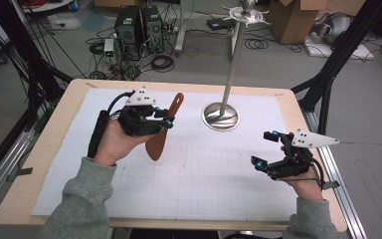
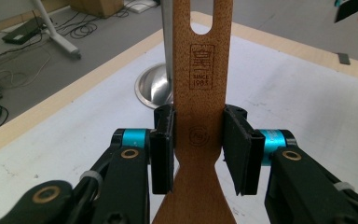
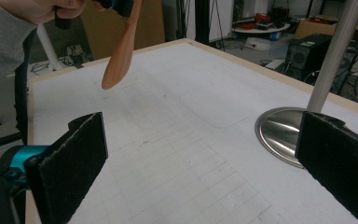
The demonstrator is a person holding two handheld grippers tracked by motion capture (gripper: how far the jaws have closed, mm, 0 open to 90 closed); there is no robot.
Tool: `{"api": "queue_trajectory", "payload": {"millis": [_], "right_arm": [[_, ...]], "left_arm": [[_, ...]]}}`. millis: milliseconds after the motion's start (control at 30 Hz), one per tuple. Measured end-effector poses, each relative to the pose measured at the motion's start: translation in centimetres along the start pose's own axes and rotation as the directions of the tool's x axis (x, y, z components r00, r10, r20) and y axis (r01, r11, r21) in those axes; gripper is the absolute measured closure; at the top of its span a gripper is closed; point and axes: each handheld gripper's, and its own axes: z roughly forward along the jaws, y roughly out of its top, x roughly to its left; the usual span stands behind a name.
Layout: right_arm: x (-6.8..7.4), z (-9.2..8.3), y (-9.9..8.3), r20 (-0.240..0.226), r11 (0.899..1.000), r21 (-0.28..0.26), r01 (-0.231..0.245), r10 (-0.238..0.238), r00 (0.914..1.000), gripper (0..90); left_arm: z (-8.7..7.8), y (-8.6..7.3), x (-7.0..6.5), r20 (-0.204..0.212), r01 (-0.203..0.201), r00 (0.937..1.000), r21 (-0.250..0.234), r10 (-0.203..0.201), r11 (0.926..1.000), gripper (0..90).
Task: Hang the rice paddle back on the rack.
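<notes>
A brown wooden spatula (image 1: 163, 130) hangs in the air over the left half of the white gridded mat (image 1: 204, 174), handle up and blade down. My left gripper (image 1: 167, 119) is shut on its handle; in the left gripper view both pads press the handle's sides below the stamped logo on the spatula (image 2: 200, 70). Low over the mat's right side, my right gripper (image 1: 263, 148) stands open with nothing between its fingers. The right gripper view has the spatula (image 3: 121, 51) at top left, beyond its wide-apart jaws.
A metal stand with a round base (image 1: 221, 116) and a tall pole (image 1: 233, 64) rises at the mat's back centre, topped by a hooked ring (image 1: 247, 15). The wooden table edge (image 1: 45, 149) frames the mat. Computers (image 1: 139, 25), cables and boxes lie on the floor behind.
</notes>
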Motion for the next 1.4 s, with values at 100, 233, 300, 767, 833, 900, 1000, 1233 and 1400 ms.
{"api": "queue_trajectory", "payload": {"millis": [100, 233, 300, 767, 833, 900, 1000, 1233, 1400], "right_arm": [[0.1, -0.2, 0.1, 0.004, 1.000, -0.009, 0.001, -0.001, 1.0000, 1.1], [0.0, -0.5, 0.1, 0.008, 1.000, -0.020, 0.006, -0.006, 1.0000, 1.1], [0.1, -0.6, 0.1, 0.009, 1.000, -0.019, 0.001, -0.001, 1.0000, 1.1], [0.2, -0.8, 0.0, 0.019, 1.000, -0.011, -0.001, 0.001, 0.9998, 1.1], [0.2, -0.7, 0.0, 0.016, 1.000, -0.007, 0.001, -0.001, 0.9999, 1.1], [0.2, -0.6, 0.0, 0.015, 1.000, -0.007, 0.006, -0.006, 0.9999, 1.1], [0.2, -0.6, 0.0, 0.016, 1.000, -0.007, 0.007, -0.007, 0.9999, 1.1], [0.0, -0.8, -0.2, 0.017, 1.000, -0.005, 0.006, -0.006, 0.9998, 1.1], [-0.1, -1.1, -0.3, 0.025, 1.000, -0.005, -0.011, 0.011, 0.9996, 1.1]], "left_arm": [[0.6, 0.6, 0.3, 0.013, 0.008, 0.9999, -0.005, -0.008, 1.0000, 65.1], [1.1, 1.5, 0.6, 0.016, 0.001, 0.9999, -0.005, -0.001, 1.0000, 65.1], [1.4, 1.9, 0.6, 0.007, -0.012, 0.9999, 0.003, 0.012, 0.9999, 65.1], [2.7, 4.0, 2.4, 0.026, 0.008, 0.9996, -0.015, -0.008, 0.9999, 65.1], [3.0, 4.2, 2.3, -0.006, -0.002, 1.0000, 0.006, 0.002, 1.0000, 65.1], [3.2, 4.6, 2.3, 0.007, 0.005, 1.0000, 0.000, -0.005, 1.0000, 65.1], [3.4, 5.3, 2.5, 0.012, 0.003, 0.9999, -0.013, -0.002, 0.9999, 65.1], [3.8, 7.0, 3.3, 0.016, -0.004, 0.9999, -0.021, 0.004, 0.9998, 65.1], [4.3, 7.8, 3.8, 0.030, -0.010, 0.9995, -0.014, 0.010, 0.9999, 65.1]]}}
